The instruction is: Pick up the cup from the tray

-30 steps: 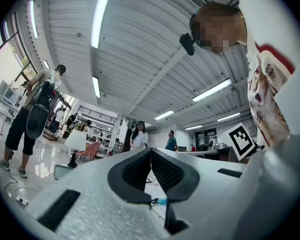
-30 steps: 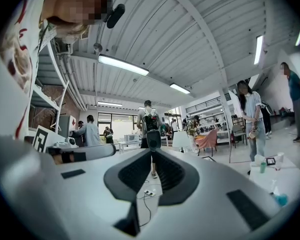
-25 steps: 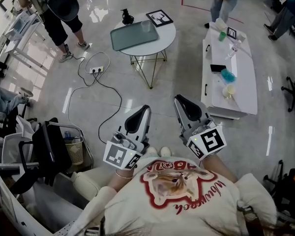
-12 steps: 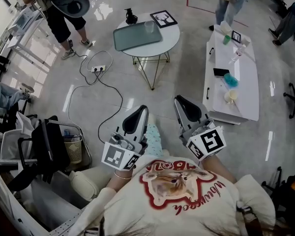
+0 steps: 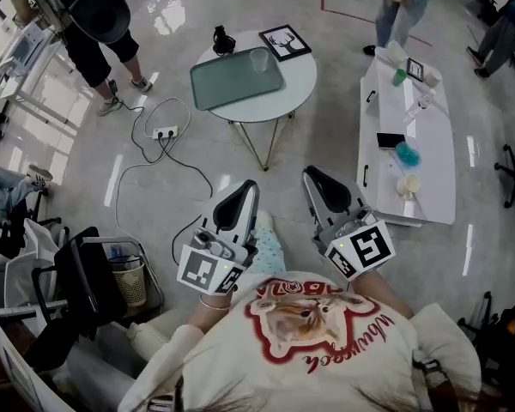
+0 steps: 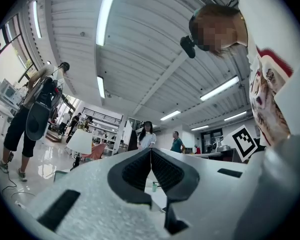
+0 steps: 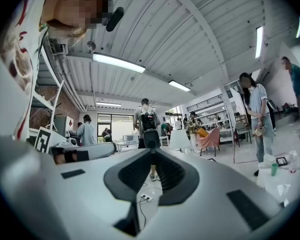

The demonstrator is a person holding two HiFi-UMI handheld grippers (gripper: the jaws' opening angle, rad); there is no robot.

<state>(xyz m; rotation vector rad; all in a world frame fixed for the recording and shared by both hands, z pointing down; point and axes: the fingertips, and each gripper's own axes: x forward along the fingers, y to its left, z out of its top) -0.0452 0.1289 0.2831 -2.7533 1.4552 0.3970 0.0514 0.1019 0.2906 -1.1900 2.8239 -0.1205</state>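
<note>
A clear cup (image 5: 258,60) stands upright at the far right end of a grey-green tray (image 5: 227,82) on a round white table (image 5: 296,71), well ahead of me in the head view. My left gripper (image 5: 245,187) and right gripper (image 5: 312,175) are held side by side close to my body, over the floor and far short of the table. Both are shut with nothing between the jaws. The left gripper view shows its pads (image 6: 140,169) meeting, and the right gripper view shows its pads (image 7: 167,173) closed the same way. Neither gripper view shows the cup.
A black object (image 5: 222,39) and a framed deer picture (image 5: 284,43) share the round table. A long white table (image 5: 429,170) with small items stands at the right. A power strip and cable (image 5: 165,132) lie on the floor left of the path. People stand at the back.
I have walked towards the round table: it sits lower and larger in the head view. Both grippers came forward with me, still shut and empty.
</note>
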